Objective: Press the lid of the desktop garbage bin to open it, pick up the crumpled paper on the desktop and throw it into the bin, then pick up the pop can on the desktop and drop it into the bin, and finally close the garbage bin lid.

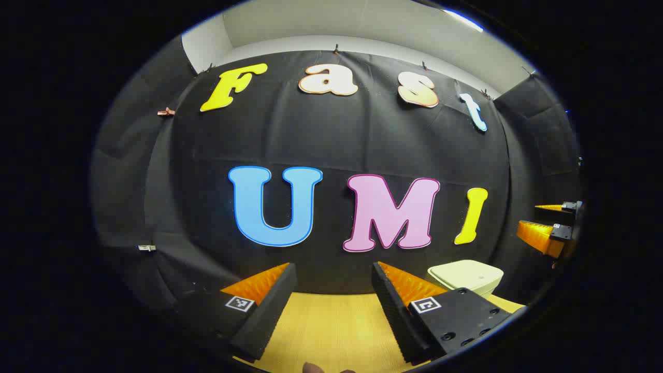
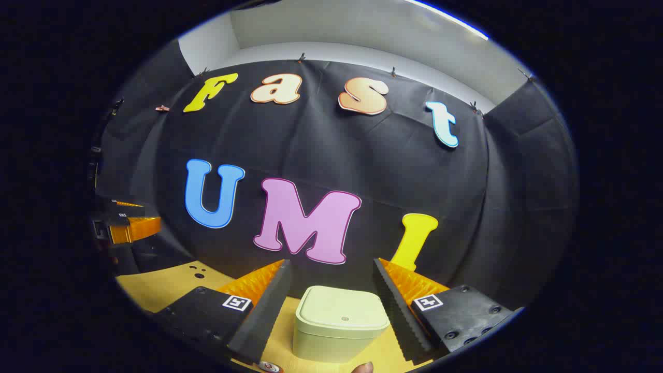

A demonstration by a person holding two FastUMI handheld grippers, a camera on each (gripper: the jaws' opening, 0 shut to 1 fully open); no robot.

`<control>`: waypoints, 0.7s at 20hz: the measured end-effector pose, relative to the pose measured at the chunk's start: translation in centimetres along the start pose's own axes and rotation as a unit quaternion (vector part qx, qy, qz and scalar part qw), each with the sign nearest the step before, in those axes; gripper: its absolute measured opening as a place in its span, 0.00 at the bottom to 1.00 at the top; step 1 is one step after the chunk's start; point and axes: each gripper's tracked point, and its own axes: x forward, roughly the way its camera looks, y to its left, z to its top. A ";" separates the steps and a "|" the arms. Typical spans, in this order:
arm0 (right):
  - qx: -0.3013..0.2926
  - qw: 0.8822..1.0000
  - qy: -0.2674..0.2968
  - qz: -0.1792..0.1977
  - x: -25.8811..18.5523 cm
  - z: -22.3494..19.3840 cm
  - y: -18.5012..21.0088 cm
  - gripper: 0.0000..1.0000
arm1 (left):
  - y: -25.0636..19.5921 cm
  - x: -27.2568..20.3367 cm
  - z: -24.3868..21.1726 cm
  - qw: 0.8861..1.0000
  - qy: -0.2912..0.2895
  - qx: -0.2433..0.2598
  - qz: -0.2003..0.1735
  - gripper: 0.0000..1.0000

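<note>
**Both tools hovering open, bin lid down**

The left tool [image 1: 334, 269] is hanging above the light wooden bench [image 1: 331, 321] in the left gripper view, fingers spread wide apart and gripping nothing; bare bench top is showing through the gap. The pale cream, rounded-square plastic desktop bin [image 1: 466, 275] is sitting to the right of this tool, partly hidden behind the right finger, lid lying flat and closed. Far off at the right edge of the same view, the right tool [image 1: 544, 223] is showing side-on, held in the air, well apart from the bin.

In the right gripper view the right tool [image 2: 331, 267] is pointing straight at the bin [image 2: 339, 324], which is standing on the bench [image 2: 166, 285] between and beyond the two fingers. The fingers are standing wide open, touching neither the bin walls nor the lid. The lid is sitting shut, a small round dot near its middle. At the left edge of this view the left tool [image 2: 132, 217] is appearing side-on above the bench, near a few small holes in the bench top.

At the very bottom edge of the right gripper view a small round red-and-silver thing [image 2: 269, 367] is peeking in, too cropped to tell what it is. A brownish scrap at the bottom of each view is also too cut off to identify.
</note>
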 end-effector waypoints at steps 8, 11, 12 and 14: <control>-0.007 1.000 -0.004 0.002 -0.6 -0.1 0.5 0.97 | -0.1 -0.1 -0.2 1.000 0.005 0.008 -0.007 0.94; -0.002 1.000 0.001 0.002 -0.7 -0.3 0.9 0.97 | 0.1 -0.3 -0.5 1.000 0.009 0.007 -0.009 0.94; -0.003 1.000 0.001 0.002 -0.7 -0.3 0.9 0.97 | 0.2 -0.3 -0.4 1.000 0.009 0.005 -0.009 0.94; -0.008 1.000 0.000 0.001 -0.8 -0.2 1.0 0.97 | 0.3 -0.4 -0.5 1.000 0.011 0.003 -0.009 0.94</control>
